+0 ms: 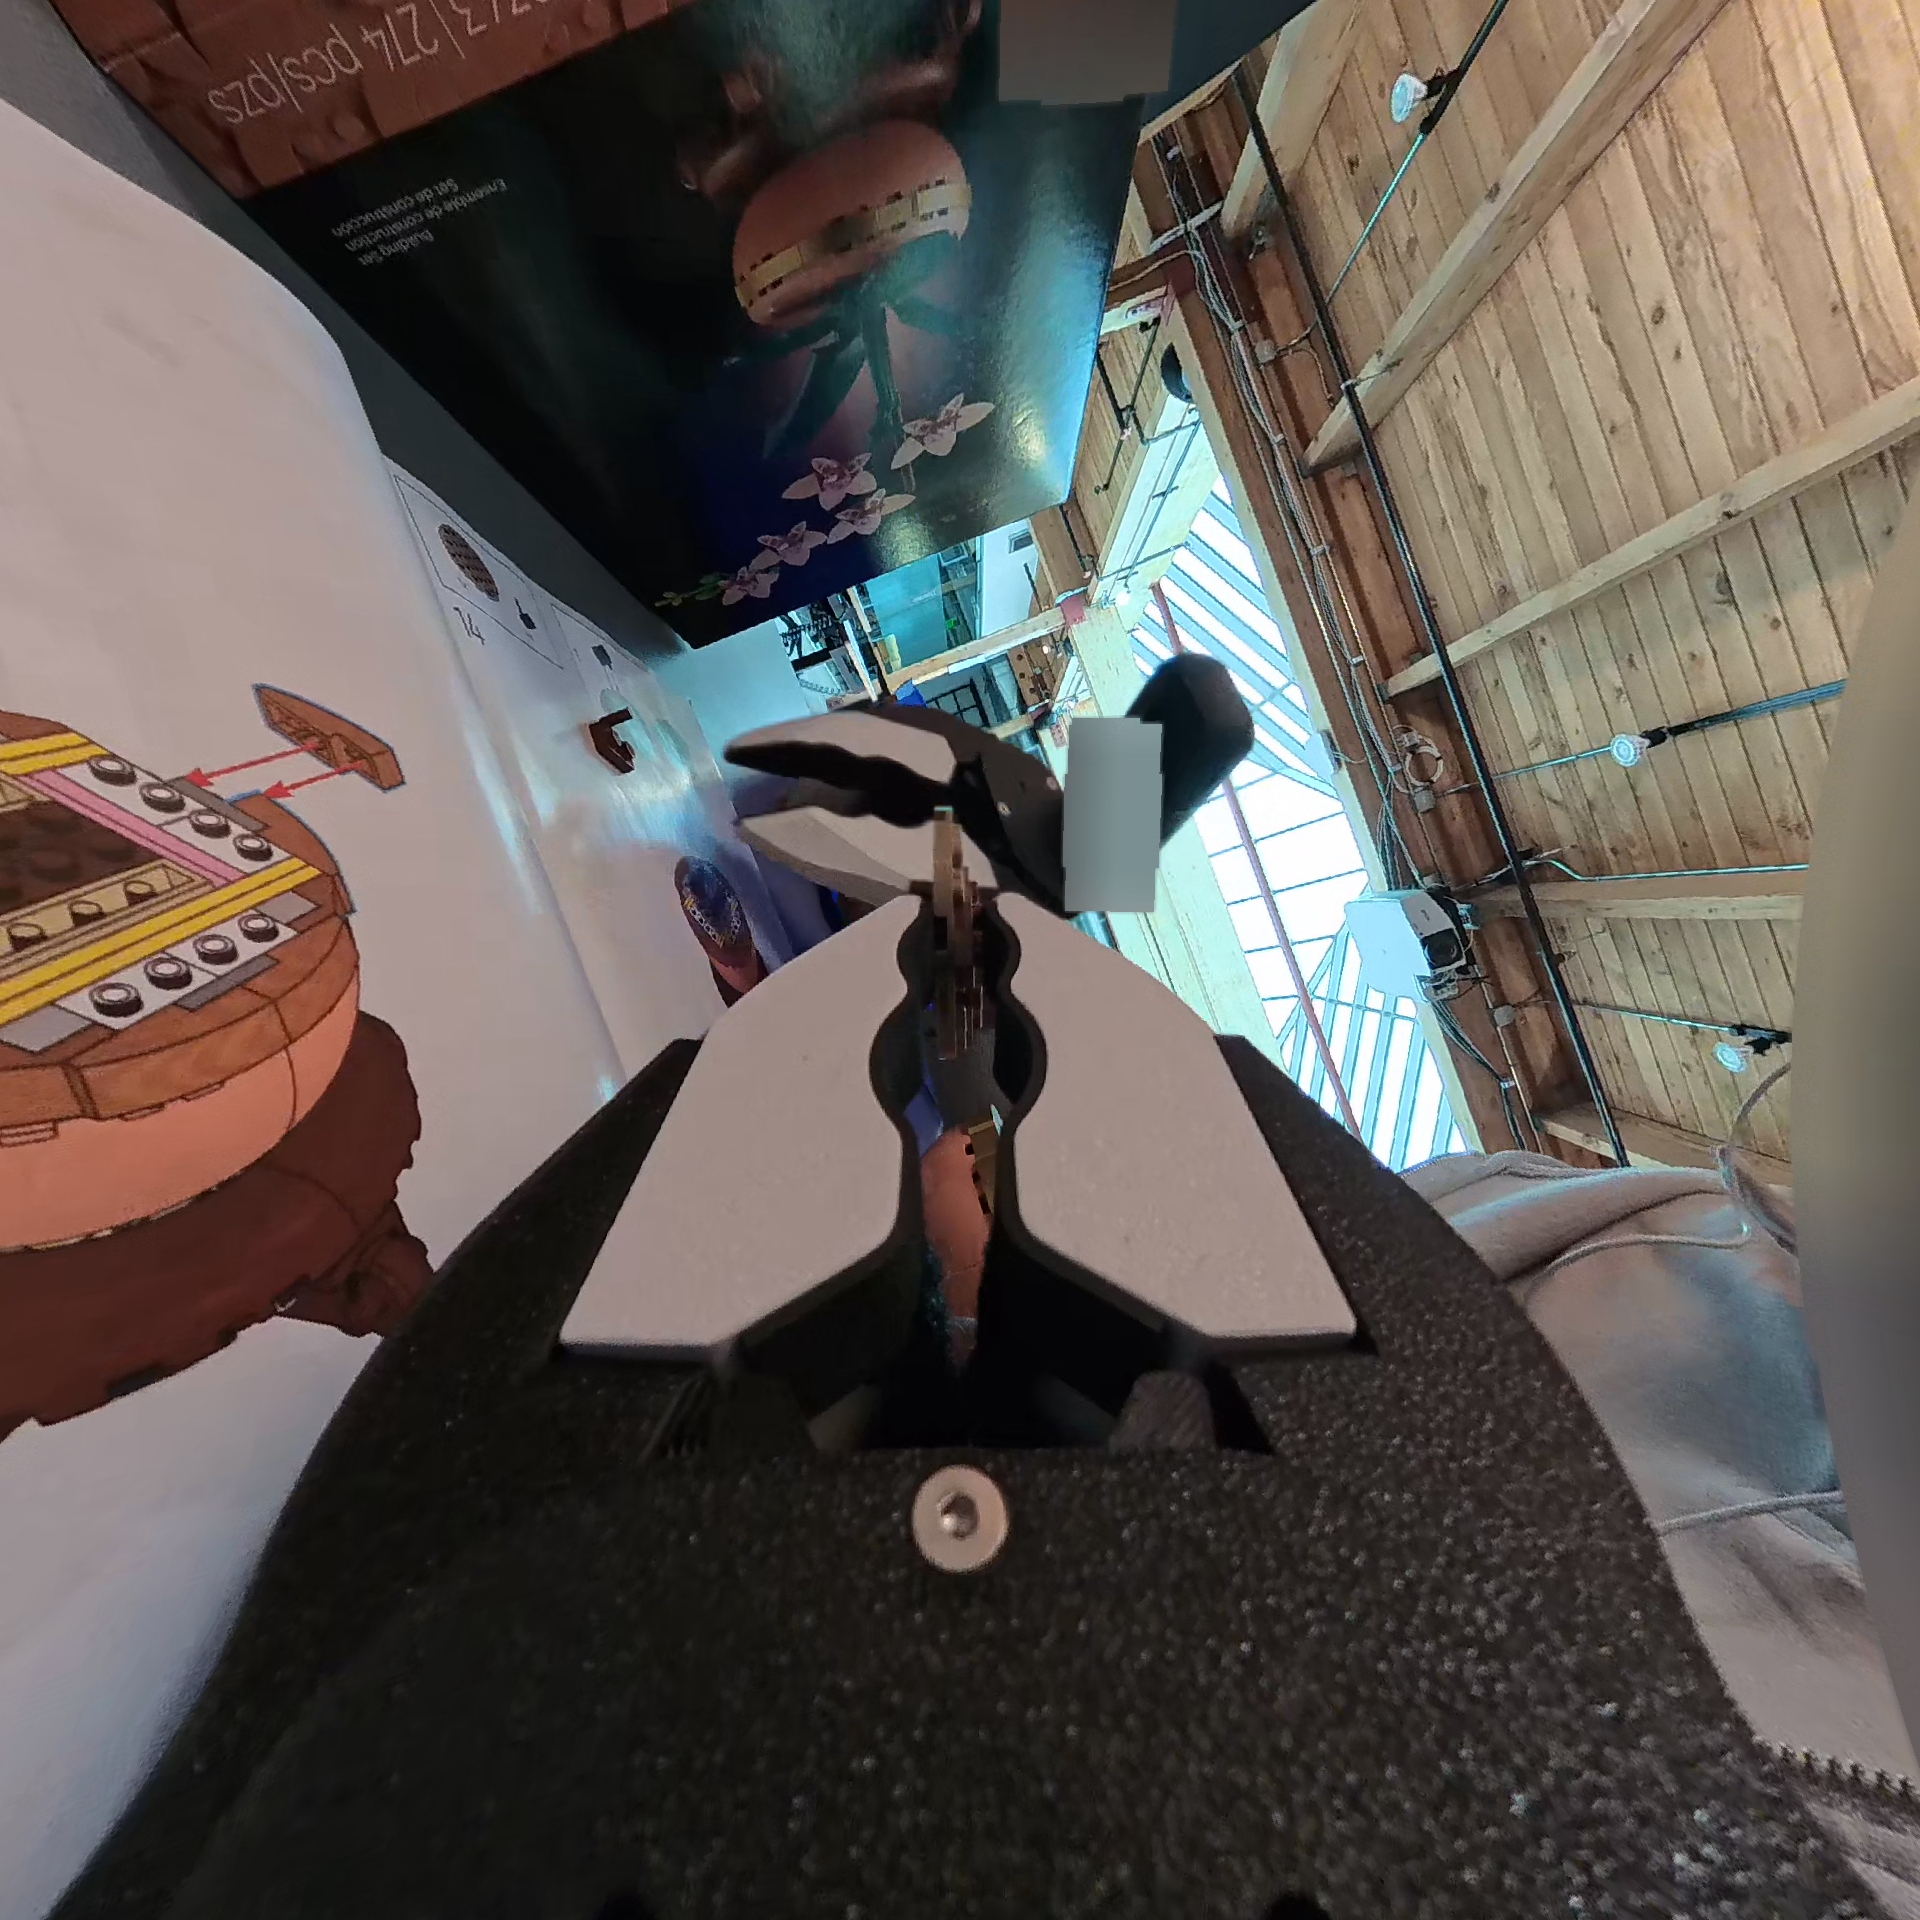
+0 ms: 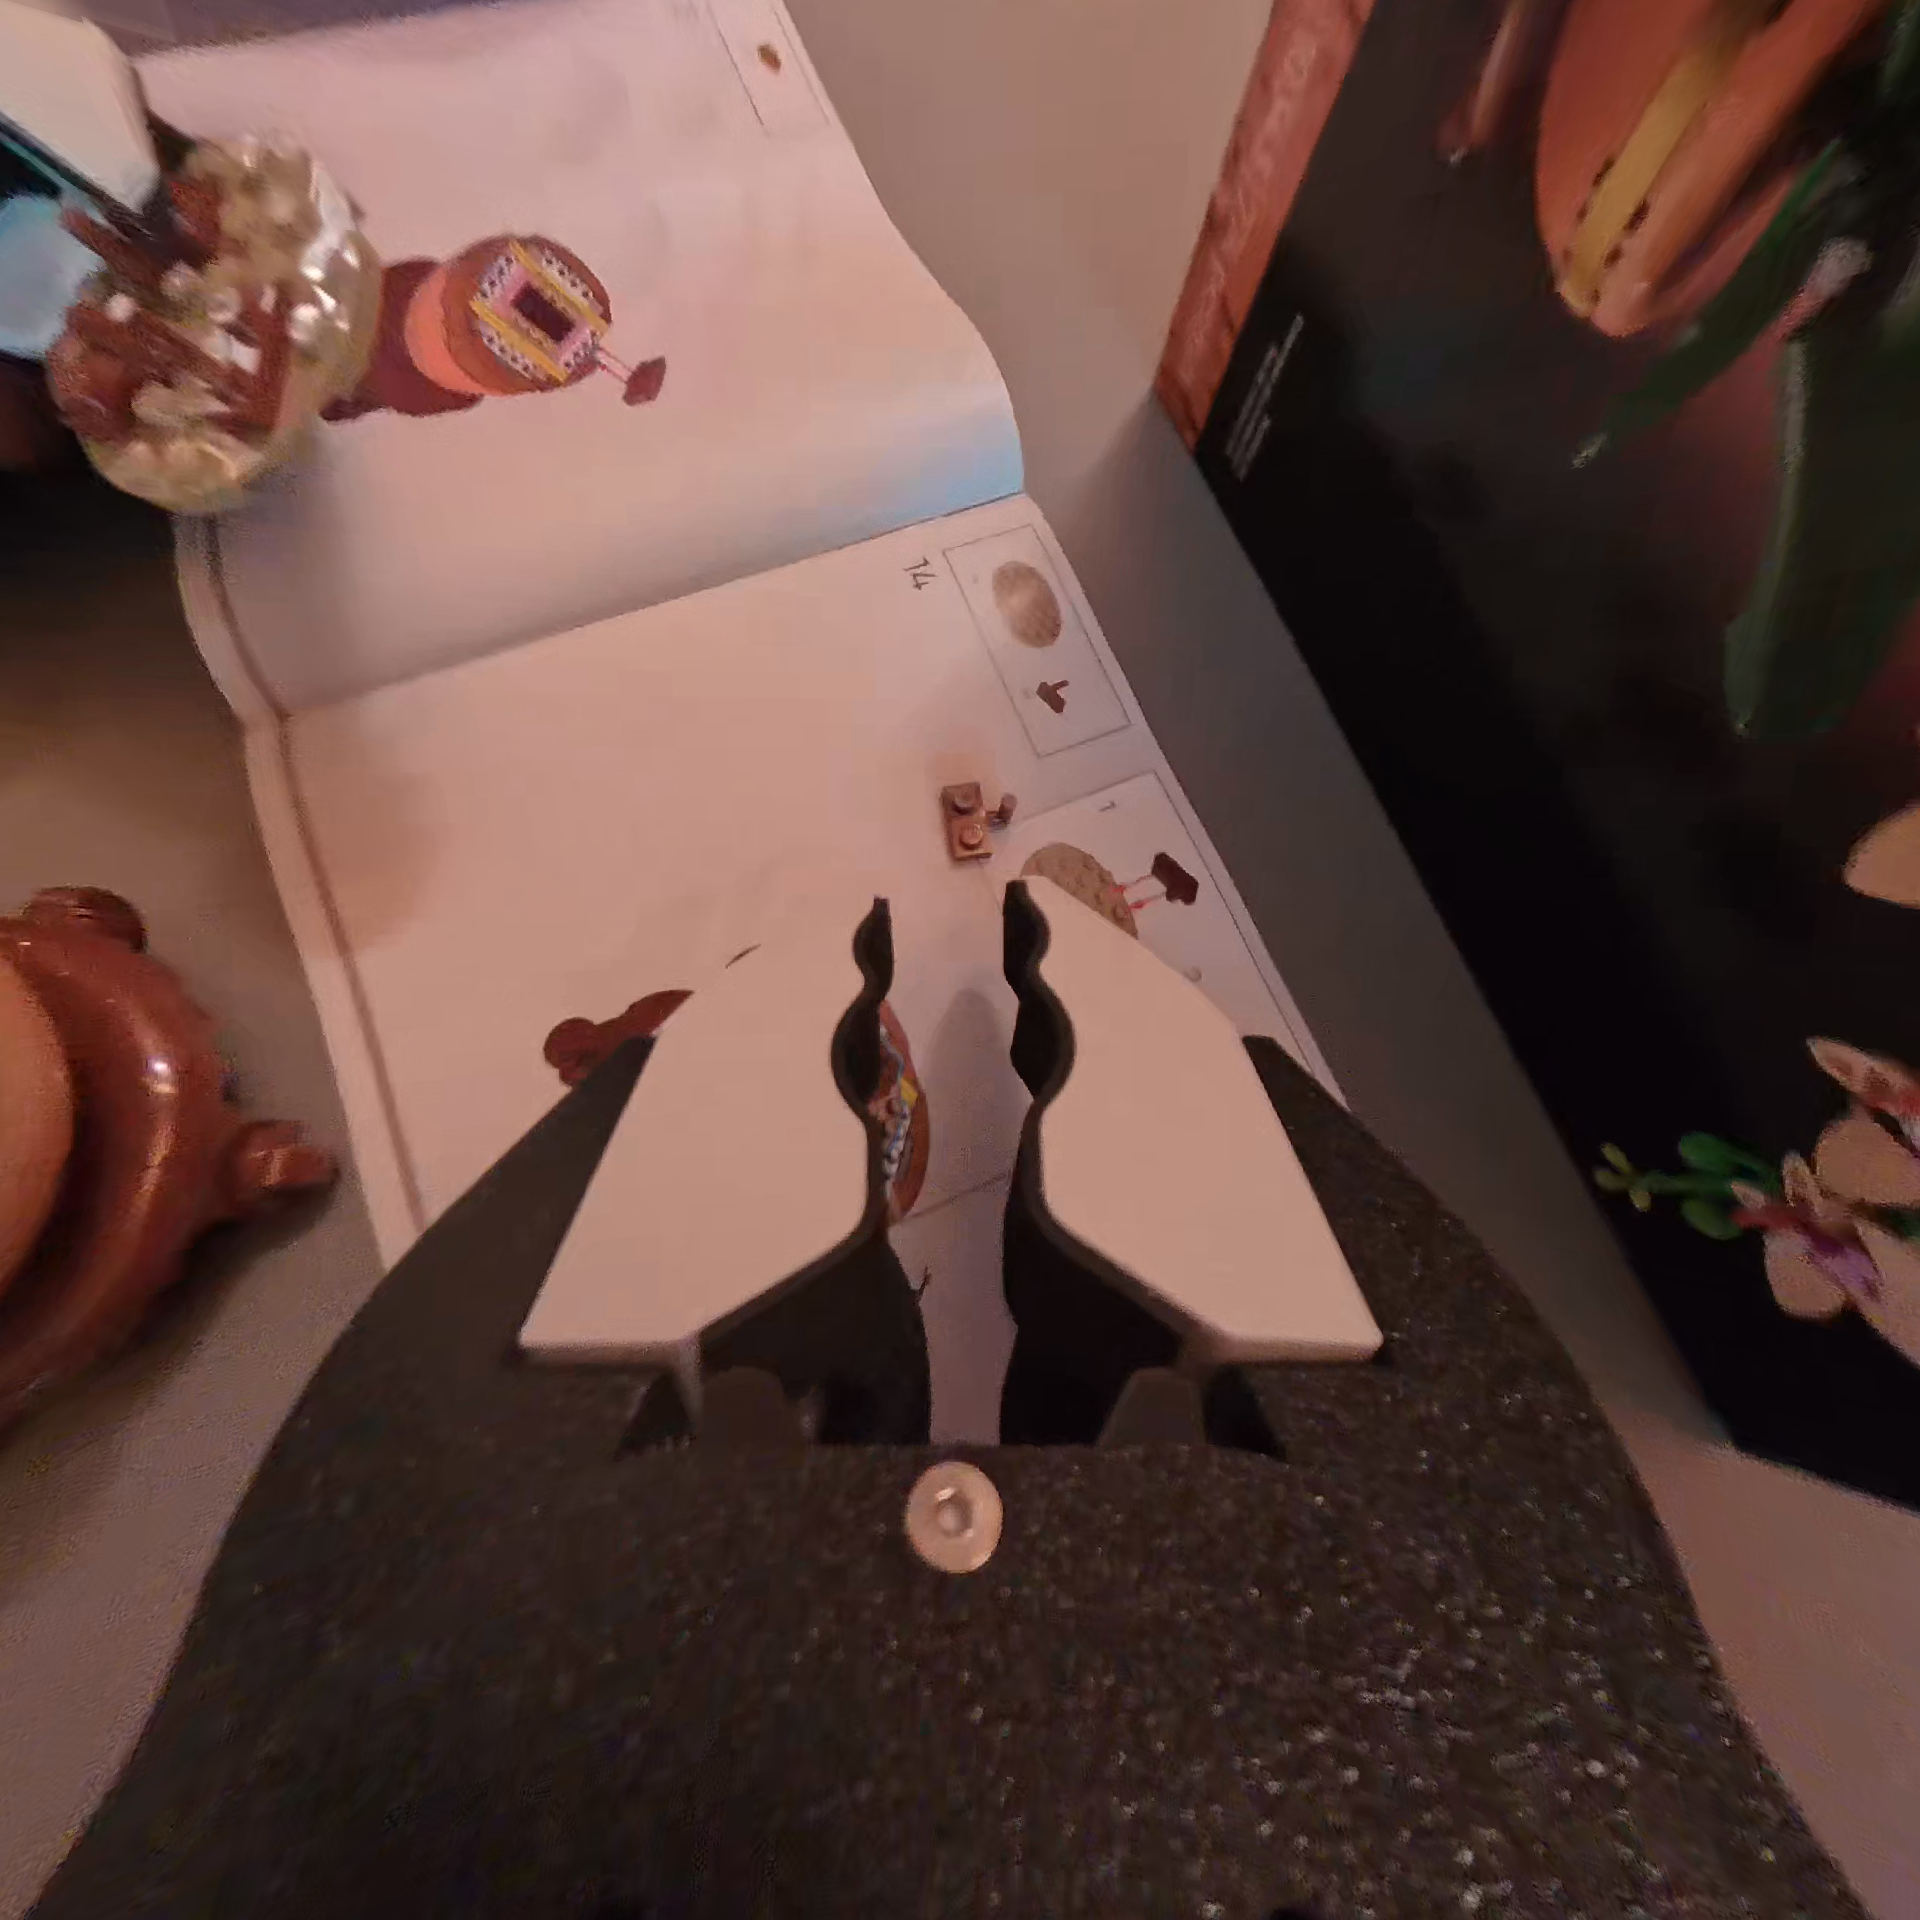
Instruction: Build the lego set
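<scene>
My left gripper (image 1: 951, 916) is shut on a round tan plate (image 1: 948, 862), seen edge-on between its fingertips and held in the air. In the right wrist view the plate (image 2: 208, 322) is at the top left, with brown pieces on its face. My right gripper (image 2: 951, 904) is open and empty, hovering over the open instruction booklet (image 2: 623, 831). A small brown lego piece (image 2: 971, 823) lies on the page just beyond its fingertips. In the left wrist view the right gripper (image 1: 821, 800) is ahead of the plate, jaws apart.
The set's dark box (image 2: 1558, 623) stands along the booklet's right side and also shows in the left wrist view (image 1: 675, 312). A brown pot-shaped model (image 2: 94, 1122) sits on the table left of the booklet. A person's grey sleeve (image 1: 1662, 1351) is at the right. My hands' fingertips stand some 12 cm from each other.
</scene>
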Tool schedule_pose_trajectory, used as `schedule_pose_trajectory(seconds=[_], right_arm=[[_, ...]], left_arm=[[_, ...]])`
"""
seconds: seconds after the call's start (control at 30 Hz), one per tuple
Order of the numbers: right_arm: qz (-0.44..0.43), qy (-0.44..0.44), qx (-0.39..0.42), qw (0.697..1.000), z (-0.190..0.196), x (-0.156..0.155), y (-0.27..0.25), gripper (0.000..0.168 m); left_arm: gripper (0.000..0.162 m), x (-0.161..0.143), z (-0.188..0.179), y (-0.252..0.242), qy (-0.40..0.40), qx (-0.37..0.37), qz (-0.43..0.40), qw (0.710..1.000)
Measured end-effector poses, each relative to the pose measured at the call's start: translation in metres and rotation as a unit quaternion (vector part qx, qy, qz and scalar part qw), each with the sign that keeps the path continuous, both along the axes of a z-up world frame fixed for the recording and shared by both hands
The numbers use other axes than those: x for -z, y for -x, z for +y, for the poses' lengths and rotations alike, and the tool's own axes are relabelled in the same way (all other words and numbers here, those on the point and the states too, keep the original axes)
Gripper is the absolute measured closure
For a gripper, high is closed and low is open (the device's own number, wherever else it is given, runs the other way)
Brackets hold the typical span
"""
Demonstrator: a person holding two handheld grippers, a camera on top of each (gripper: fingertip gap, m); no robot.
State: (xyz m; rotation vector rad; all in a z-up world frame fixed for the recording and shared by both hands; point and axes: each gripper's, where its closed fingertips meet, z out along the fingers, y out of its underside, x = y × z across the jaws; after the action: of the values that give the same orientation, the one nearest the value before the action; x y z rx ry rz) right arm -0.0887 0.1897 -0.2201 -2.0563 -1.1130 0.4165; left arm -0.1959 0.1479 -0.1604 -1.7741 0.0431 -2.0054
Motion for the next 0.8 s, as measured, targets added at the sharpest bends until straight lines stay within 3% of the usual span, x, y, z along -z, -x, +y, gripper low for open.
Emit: schedule_pose_trajectory(seconds=[0.37,0.5,0.7,0.8], right_arm=[[-0.001,0.027,-0.017,0.999,0.024,0.003,0.017,0.16],[-0.062,-0.007,-0.156,0.986,0.018,0.003,0.014,0.16],[-0.18,-0.076,-0.327,0.925,0.022,-0.003,0.011,0.161],[-0.205,-0.065,-0.379,0.9,0.022,-0.004,0.017,0.162]], left_arm=[[0.155,-0.001,0.0,0.001,0.001,0.002,-0.005,1.0],[0.155,-0.001,-0.002,0.0,0.001,0.008,-0.007,1.0],[0.155,-0.002,-0.003,-0.001,0.0,0.013,-0.008,1.0],[0.155,-0.002,-0.003,-0.002,-0.002,0.016,-0.007,1.0]])
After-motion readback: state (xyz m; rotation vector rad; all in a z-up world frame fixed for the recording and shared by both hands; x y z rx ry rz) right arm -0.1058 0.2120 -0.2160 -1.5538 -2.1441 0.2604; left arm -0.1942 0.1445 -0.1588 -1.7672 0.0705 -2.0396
